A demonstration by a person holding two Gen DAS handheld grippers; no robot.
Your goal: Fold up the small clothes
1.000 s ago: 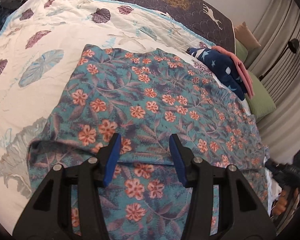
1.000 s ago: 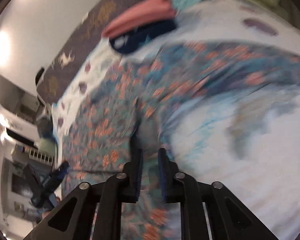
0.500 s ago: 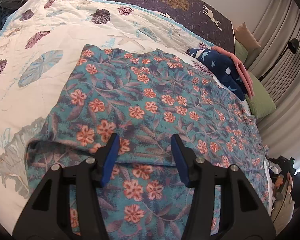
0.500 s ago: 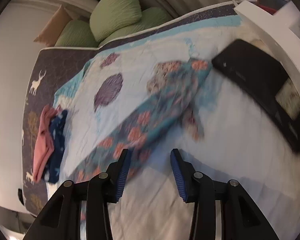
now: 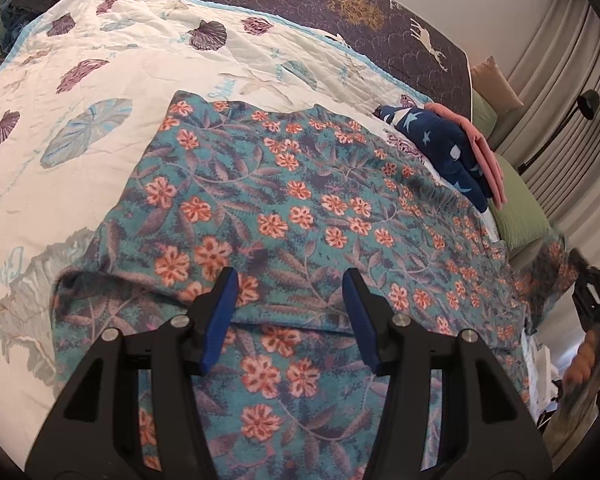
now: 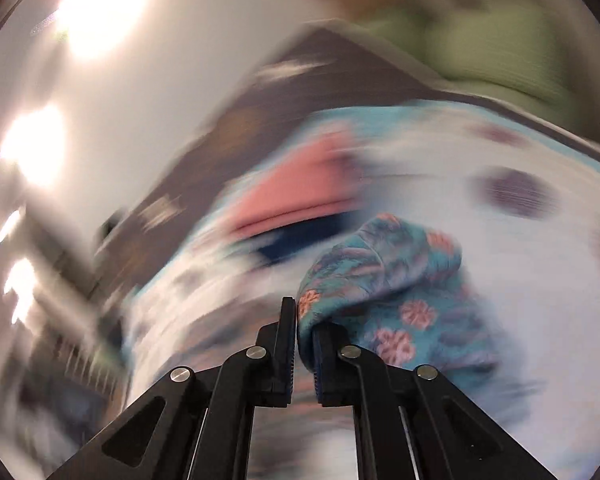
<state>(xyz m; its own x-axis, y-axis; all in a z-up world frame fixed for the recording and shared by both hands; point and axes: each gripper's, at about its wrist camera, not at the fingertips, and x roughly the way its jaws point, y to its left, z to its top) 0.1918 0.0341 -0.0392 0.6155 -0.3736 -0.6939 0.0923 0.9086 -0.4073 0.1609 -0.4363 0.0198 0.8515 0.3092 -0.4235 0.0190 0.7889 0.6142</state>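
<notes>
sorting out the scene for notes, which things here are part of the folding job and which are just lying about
Part of the job:
- floral garment, spread on the bed
- right claw, shut on a bunched edge of it
- left claw, open above it

Lying about:
- navy star and pink clothes, already stacked
- green pillows
- seashell quilt

The teal flower-printed cloth garment point(image 5: 300, 208) looks soft and matt; the white shell-printed quilted bedspread point(image 5: 100, 68) is stitched, puckered cloth; the black gripper arms point(image 5: 148, 392) look matt plastic with shiny metal rivets.

1 floral garment point(image 5: 300, 216), 2 folded clothes point(image 5: 460, 152), 1 shell-print quilt point(image 5: 100, 60), 2 green pillows point(image 5: 520, 208)
</notes>
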